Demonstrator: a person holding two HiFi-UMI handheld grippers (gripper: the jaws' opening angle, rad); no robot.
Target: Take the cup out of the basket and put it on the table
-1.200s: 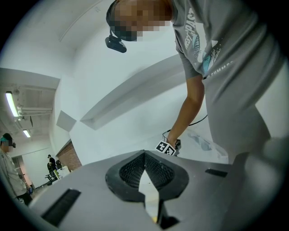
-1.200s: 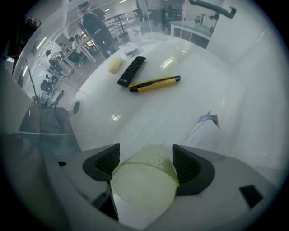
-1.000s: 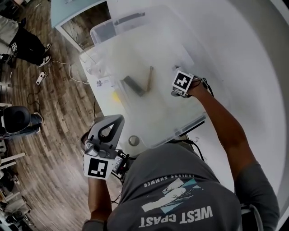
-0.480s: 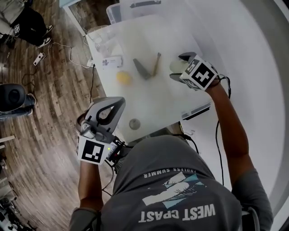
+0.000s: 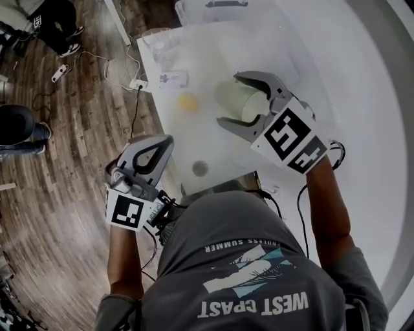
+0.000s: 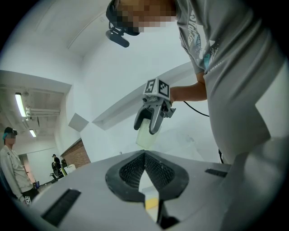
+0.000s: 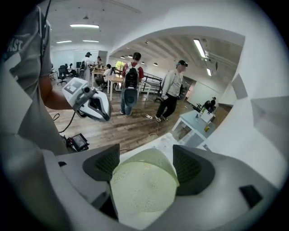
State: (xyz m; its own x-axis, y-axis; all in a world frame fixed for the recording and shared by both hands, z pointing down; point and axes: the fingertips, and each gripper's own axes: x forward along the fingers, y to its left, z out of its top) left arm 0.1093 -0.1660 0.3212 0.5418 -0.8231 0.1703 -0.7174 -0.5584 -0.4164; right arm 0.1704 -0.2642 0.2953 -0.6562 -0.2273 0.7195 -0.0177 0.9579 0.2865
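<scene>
A pale green cup (image 5: 231, 97) hangs in the air above the white table (image 5: 213, 152), with my right gripper (image 5: 240, 102) shut on it, one jaw on each side. The right gripper view has the cup (image 7: 144, 182) filling the space between the pads, bottom toward the camera. My left gripper (image 5: 162, 142) is held off the table's near left corner, over the wooden floor, shut and empty. The left gripper view looks past its closed tips (image 6: 144, 155) up at the right gripper (image 6: 151, 119) and the cup (image 6: 145, 136).
On the table lie a yellow object (image 5: 187, 101), a small grey disc (image 5: 200, 169), a paper label (image 5: 173, 79) and a clear container (image 5: 158, 42). A clear plastic bin (image 5: 207, 8) stands at the far edge. Cables and a power strip (image 5: 136, 84) lie on the floor; people (image 7: 171, 92) stand farther off.
My right gripper has come up and nearer to the head camera with the cup in it. The left gripper has stayed about where it was, still shut.
</scene>
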